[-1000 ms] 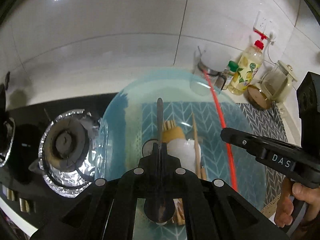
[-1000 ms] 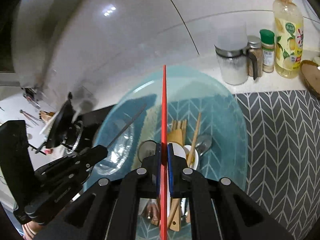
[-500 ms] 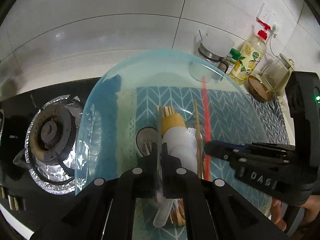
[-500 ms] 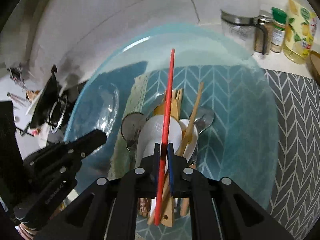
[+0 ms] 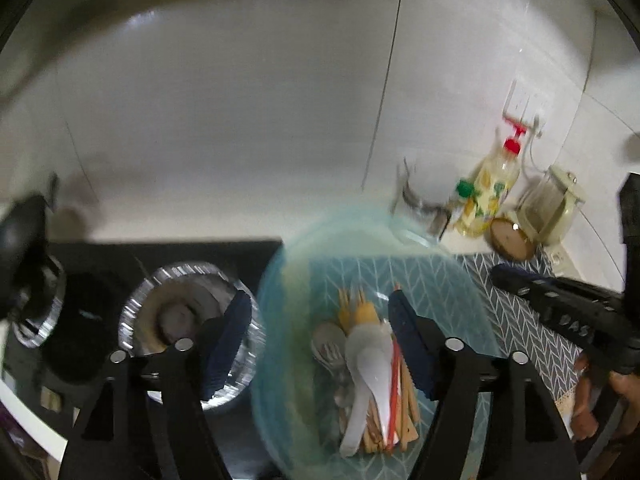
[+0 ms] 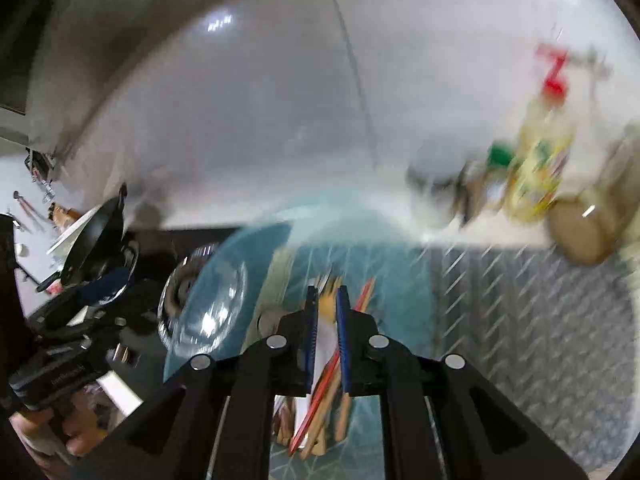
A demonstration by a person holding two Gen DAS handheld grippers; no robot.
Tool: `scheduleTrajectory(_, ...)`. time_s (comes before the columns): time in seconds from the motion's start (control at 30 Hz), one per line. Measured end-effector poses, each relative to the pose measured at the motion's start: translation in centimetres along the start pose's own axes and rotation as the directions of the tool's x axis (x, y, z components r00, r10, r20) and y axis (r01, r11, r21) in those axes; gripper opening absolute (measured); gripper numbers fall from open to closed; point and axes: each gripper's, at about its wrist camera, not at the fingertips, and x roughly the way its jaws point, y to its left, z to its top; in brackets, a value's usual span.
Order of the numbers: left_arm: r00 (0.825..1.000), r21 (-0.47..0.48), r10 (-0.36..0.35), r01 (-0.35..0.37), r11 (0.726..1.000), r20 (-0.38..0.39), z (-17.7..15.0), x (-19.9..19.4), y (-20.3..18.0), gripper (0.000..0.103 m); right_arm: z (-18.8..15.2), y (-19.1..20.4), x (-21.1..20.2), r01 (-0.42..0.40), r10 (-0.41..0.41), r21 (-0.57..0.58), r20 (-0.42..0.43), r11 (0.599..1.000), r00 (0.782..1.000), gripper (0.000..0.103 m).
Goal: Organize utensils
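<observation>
Left gripper [image 5: 318, 344] nearest, jaws just opened wide, nothing between the pads; seen in its own wrist view above the bowl. Right gripper [image 6: 327, 340] jaws parted a little, just been opening, no pad pressing on anything; red chopstick [image 6: 320, 384] seen through the gap but lying below, loose on the pile.

Utensil pile [image 5: 372, 364] in the middle of the blue glass bowl [image 5: 280, 300]: white spoon [image 5: 370, 364], metal spoon [image 5: 326, 344], wooden fork [image 5: 354, 308], wooden chopsticks, red chopstick along the pile's right side. All heaped parallel, handles toward the near rim.

Bowl on the herringbone mat [image 5: 520, 320], left rim overhanging the stove edge beside the foil-lined burner [image 5: 180, 308]. Further back by the wall: glass jar [image 5: 420, 204], yellow bottle [image 5: 490, 196], kettle [image 5: 552, 208].

Step in hand, by judgement: release just made, both tools clear of the pile. Next: pick any utensil not yet in the bowl, if one remains; otherwise done. Heavy blur in the right view, so fine contact unclear.
</observation>
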Motion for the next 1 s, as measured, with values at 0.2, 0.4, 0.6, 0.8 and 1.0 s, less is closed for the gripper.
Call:
scheduleTrajectory(0.2, 0.988, 0.047, 0.057, -0.064, 0.997, 0.143, 1.6, -7.7, -0.8, 0.099, 0.1, 0.8, -8.3, 0.066, -0.062, -0.021, 0.169, 0.998, 0.984, 0.074)
scheduleTrajectory(0.4, 0.993, 0.028, 0.079, -0.082, 0.996, 0.083, -1.3, -9.2, -2.3, 0.099, -3.8, 0.4, -10.5, 0.014, -0.006, -0.085, 0.099, 0.996, 0.995, 0.078)
scheduleTrajectory(0.6, 0.990, 0.013, 0.139, -0.138, 0.990, -0.008, -6.0, -8.9, -3.8, 0.099, -8.3, -0.4, -10.6, -0.032, 0.031, -0.096, -0.009, 0.995, 0.999, 0.078)
scheduleTrajectory(0.8, 0.992, 0.020, 0.117, -0.116, 0.993, -0.044, -8.1, -8.8, -4.5, 0.099, -10.6, -0.7, -10.6, -0.049, 0.047, -0.035, -0.059, 0.998, 0.997, 0.078)
scheduleTrajectory(1.0, 0.992, 0.045, 0.103, -0.100, 0.994, -0.079, -8.0, -7.9, -4.2, 0.099, -10.1, 0.0, -9.1, -0.029, 0.030, 0.017, -0.088, 0.999, 0.996, 0.078)
